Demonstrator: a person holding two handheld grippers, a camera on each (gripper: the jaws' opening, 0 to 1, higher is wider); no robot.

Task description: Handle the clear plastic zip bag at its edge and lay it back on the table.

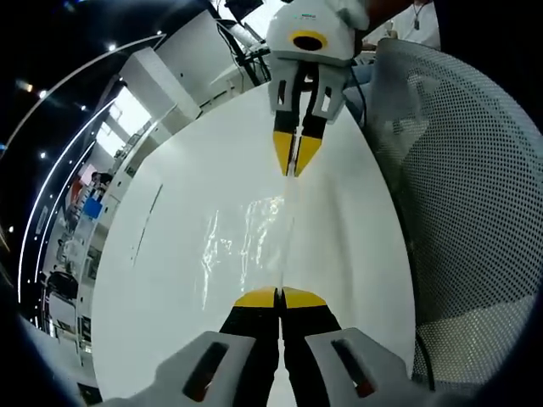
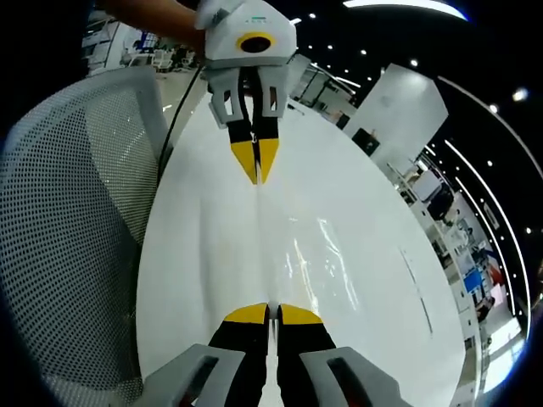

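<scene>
The clear plastic zip bag is held stretched between the two grippers above the white table top, which serves as the reference for all positions below.

In the left gripper view, the left gripper is seen with its yellow-tipped black jaws fully closed, the near edge of the bag being pinched between the tips. The right gripper is seen opposite, over the far part of the table, its jaws likewise closed on the far edge of the bag. The bag is thus gripped at two opposing edges, probably so that the thin film is kept taut and flat and can be lowered without folding.

In the right gripper view, the same arrangement is seen from the other end: the right gripper is clamped on the bag edge at the near side of the table, and the left gripper is clamped at the far side. A grey mesh chair back is seen beside the table.

The bag is almost fully transparent. It is made visible only by bright wrinkled reflections and a straight taut crease running between the two grippers. No contents can be made out. Whether the sagging film touches the table cannot be determined.
</scene>
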